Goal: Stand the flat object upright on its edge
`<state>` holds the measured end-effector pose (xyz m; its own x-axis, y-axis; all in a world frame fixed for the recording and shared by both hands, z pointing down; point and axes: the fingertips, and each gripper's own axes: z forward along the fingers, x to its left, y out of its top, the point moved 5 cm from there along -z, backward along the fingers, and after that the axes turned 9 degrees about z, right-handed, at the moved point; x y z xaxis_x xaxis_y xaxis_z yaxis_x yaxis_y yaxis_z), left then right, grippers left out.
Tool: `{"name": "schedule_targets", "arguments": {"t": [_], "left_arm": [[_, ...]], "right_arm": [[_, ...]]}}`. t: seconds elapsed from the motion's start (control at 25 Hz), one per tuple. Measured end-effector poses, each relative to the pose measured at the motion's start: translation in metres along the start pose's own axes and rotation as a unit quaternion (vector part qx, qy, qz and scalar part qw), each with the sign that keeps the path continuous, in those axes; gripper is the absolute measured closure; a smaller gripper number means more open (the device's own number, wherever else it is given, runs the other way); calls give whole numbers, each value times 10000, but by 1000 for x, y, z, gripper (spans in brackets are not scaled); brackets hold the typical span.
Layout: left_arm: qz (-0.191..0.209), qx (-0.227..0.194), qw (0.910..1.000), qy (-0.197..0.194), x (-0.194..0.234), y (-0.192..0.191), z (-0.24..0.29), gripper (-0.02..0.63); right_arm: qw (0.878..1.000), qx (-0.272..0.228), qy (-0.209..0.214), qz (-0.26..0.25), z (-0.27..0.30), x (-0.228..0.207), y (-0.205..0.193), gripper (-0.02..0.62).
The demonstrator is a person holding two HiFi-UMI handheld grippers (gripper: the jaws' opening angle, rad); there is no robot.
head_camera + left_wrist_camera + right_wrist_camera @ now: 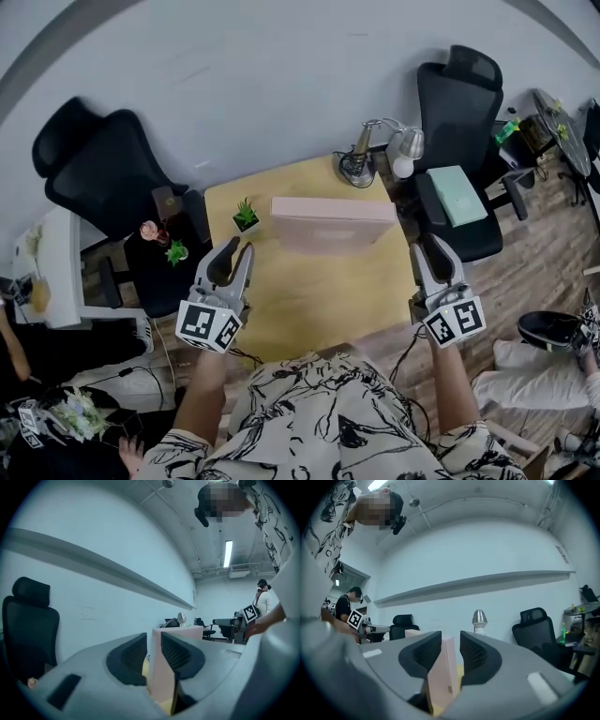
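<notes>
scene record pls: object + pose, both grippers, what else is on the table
surface: yellow table
object: pink flat box, upright on its long edge, mid-table
left gripper: jaws narrowly apart, empty, off the box's left end
right gripper: jaws narrowly apart, empty, off the box's right end
also on table: small potted plant, desk lamp
task: box looks stood up
</notes>
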<state>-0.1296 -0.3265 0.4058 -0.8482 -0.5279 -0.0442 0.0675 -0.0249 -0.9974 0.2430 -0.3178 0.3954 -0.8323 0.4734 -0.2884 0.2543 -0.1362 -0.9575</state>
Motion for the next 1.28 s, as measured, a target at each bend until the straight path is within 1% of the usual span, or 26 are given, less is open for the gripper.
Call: {"name": "schedule_targets", "arguments": {"t": [0.16,0.28,0.32,0.6,0.8,0.96,1.04,1.28], "left_arm": [[168,-8,9996,233,2,11,-17,556],[153,-57,9990,421,7,19,-31,597],[145,-76,9987,487,8,22,-36,606],[366,-152,9951,902,12,50,-73,606],[404,-212,9910,1258,20,72,-94,605],[391,-388,9892,1358,20,92,-106,604],[461,-444,9880,1404,19,100,-111,604],[621,-424,9835,1648,20,105,-122,604]], "right_arm": [[9997,-157,-159,63,-14,-1,13,543],[9992,-254,-316,62,-26,-1,25,602],[9989,-293,-347,66,-30,-1,30,604],[9975,-463,-535,-54,-50,7,56,604],[9963,-563,-643,-56,-64,11,70,604],[9949,-663,-727,-226,-73,11,82,603],[9941,-732,-753,-282,-78,10,89,603],[9904,-887,-855,-629,-88,14,103,603]]}}
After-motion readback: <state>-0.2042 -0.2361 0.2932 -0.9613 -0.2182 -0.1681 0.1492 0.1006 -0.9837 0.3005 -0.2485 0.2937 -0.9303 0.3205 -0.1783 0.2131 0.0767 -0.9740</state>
